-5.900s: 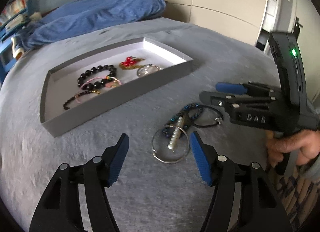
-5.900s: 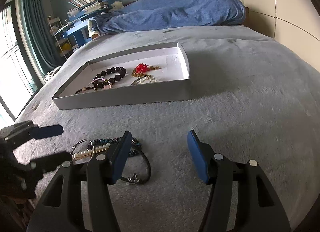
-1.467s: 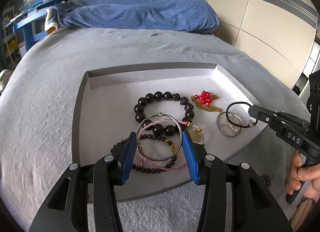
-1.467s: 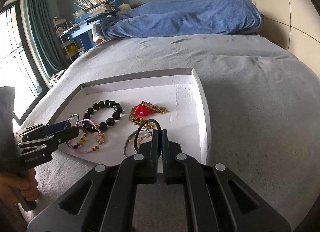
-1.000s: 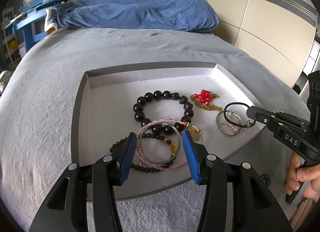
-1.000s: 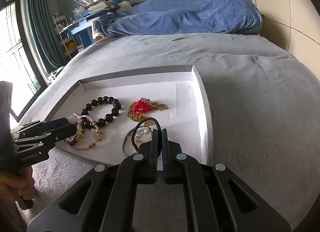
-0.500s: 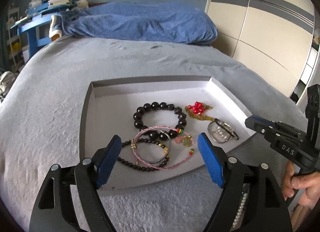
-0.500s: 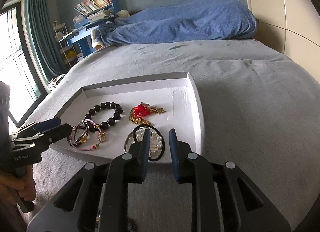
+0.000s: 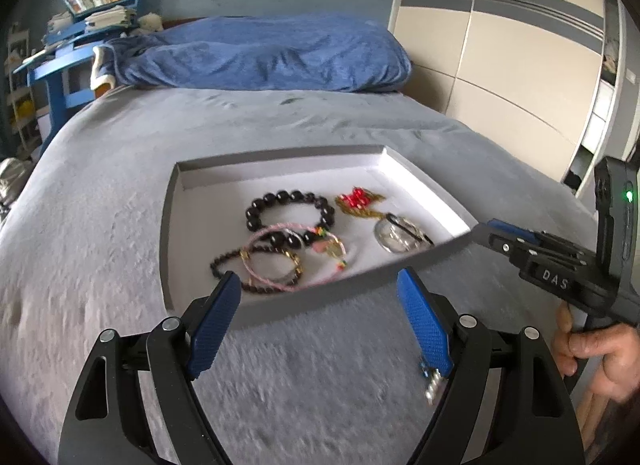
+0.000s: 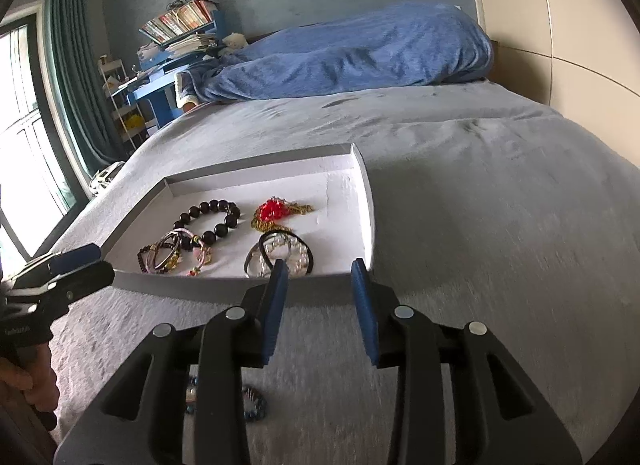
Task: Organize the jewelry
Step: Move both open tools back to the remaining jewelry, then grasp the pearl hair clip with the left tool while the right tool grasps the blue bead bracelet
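Note:
A shallow grey tray with a white floor lies on the grey bed. It holds a black bead bracelet, a red-and-gold piece, a metal bangle among pink cord and small dark beads, and a black hair band lying on a silver pearl ring. My left gripper stands wide open at the tray's near wall, with nothing in it. My right gripper is at the near right corner; its jaws are opening, with nothing between them.
A pearl strand and blue beads lie loose on the bed under the grippers. A blue blanket is heaped at the head of the bed. A wardrobe stands to the right, and a blue desk with books and a curtain are to the left.
The left jaws spread and left the bangle in the tray. The right jaws came off the black hair band, which now lies on the silver ring. Both grippers drew back from the tray.

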Action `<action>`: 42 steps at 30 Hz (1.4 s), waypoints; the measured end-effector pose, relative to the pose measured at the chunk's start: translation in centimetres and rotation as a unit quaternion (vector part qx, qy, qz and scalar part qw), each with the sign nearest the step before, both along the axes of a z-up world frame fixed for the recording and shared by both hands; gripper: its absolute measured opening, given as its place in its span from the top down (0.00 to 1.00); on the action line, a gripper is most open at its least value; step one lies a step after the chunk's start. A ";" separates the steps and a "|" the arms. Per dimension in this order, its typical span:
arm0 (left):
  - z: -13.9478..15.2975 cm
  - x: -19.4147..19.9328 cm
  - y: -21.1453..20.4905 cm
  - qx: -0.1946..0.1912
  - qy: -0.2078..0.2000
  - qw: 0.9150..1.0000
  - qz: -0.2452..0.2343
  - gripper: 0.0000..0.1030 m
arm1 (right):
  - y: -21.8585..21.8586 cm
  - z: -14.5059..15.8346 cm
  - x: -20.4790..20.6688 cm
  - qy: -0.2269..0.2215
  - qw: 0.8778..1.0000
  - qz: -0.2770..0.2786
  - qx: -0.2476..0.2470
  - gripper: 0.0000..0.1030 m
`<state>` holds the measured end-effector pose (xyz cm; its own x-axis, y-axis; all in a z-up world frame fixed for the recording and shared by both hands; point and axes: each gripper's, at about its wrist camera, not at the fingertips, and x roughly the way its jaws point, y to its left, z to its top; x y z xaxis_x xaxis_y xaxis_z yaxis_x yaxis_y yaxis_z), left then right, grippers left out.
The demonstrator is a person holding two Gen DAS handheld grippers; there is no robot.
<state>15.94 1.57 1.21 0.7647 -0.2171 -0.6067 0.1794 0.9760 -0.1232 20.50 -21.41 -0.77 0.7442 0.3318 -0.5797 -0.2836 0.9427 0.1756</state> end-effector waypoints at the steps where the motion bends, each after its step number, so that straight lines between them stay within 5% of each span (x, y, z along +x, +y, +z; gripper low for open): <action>1: -0.1 -0.4 -0.3 0.005 0.004 1.000 -0.006 0.22 | -0.1 -0.1 -0.2 0.002 1.000 -0.001 0.001 0.61; 16: -2.5 -2.3 -3.3 0.010 0.056 0.995 -0.078 0.23 | -1.3 -1.3 -2.0 0.034 0.999 -0.018 0.006 0.47; 24: -3.5 -2.7 -5.7 0.022 0.087 0.986 -0.143 0.49 | -1.7 -1.6 -2.6 0.044 0.999 -0.028 0.005 0.43; 29: -4.2 -2.7 -6.3 0.035 0.101 0.982 -0.158 0.86 | -1.7 -1.7 -2.5 0.049 0.998 -0.025 0.005 0.43; 33: -3.9 -2.8 -5.9 0.029 0.097 0.983 -0.156 0.94 | -1.7 -1.9 -2.4 0.053 0.998 -0.024 0.006 0.43; 42: -1.5 -2.9 -3.1 -0.001 0.061 0.992 -0.114 0.94 | -0.8 -2.3 -2.7 0.059 0.998 0.002 -0.001 0.43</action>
